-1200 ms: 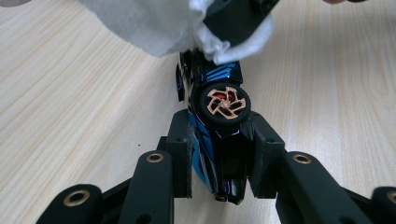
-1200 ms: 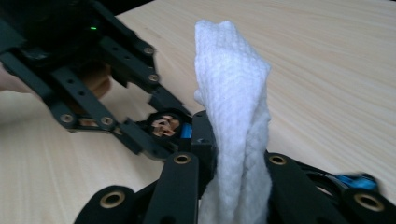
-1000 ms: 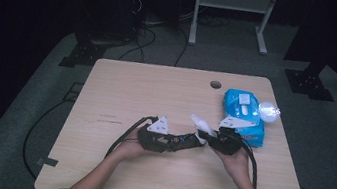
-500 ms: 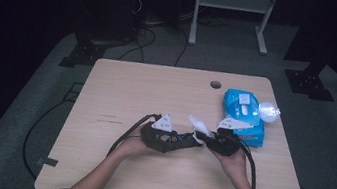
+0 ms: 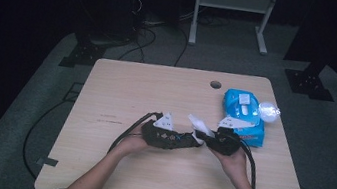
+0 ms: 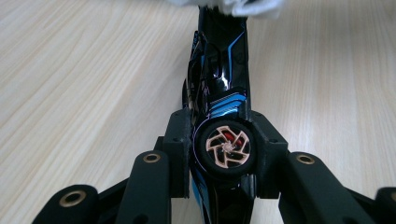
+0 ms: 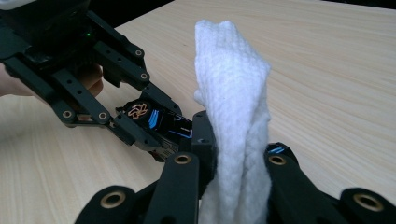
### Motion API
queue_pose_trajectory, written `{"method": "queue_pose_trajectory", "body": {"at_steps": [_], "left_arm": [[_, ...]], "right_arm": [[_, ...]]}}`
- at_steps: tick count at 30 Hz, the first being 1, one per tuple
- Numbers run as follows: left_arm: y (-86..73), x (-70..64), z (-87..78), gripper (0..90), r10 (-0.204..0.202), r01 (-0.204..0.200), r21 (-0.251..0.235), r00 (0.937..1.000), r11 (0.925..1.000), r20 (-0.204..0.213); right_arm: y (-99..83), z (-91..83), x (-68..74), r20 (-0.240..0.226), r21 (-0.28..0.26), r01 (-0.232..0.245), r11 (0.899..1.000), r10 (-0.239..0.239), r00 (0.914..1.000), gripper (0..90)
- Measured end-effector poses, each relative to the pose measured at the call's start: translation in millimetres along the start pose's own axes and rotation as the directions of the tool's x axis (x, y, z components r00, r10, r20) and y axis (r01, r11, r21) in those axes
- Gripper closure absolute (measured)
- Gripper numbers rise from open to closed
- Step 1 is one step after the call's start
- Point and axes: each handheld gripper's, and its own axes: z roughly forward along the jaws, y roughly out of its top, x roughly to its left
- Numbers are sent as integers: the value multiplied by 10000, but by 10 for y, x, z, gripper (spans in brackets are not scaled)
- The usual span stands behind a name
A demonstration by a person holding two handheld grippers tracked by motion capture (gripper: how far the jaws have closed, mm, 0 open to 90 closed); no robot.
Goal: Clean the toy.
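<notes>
Clamped crosswise between the jaws of the left gripper (image 6: 223, 154) is a black toy car (image 6: 219, 93) with blue stripes, one copper-spoked wheel (image 6: 225, 148) facing that gripper's camera and its body running away over the wood toward a white cloth at the far end. From the right gripper view the car (image 7: 161, 123) shows as a small dark shape pinched by the left gripper (image 7: 140, 122), low over the tabletop (image 7: 327, 70). Beside it, the right gripper (image 7: 233, 163) is closed on a white wipe (image 7: 233, 102), a folded, knitted-looking cloth that stands up between its jaws and meets the car's end. In the high view the two grippers point at each other near the front middle of the tabletop (image 5: 157, 88), the left gripper (image 5: 188, 142) and right gripper (image 5: 200, 136) nearly tip to tip, with the wipe (image 5: 199, 124) sticking up between them. Farther back on the right lies a blue pack of wipes (image 5: 245, 111), its lid flap open, close behind the right hand (image 5: 230, 157).
</notes>
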Motion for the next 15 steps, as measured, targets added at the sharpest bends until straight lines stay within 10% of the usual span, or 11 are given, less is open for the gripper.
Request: {"method": "queue_pose_trajectory", "body": {"at_steps": [15], "left_arm": [[-206, 79, -296, 545, -239, 247, 375, 9995, 9990, -205]], "right_arm": [[-3, 45, 40, -102, 51, -31, 10000, 32, 9999, 814]]}}
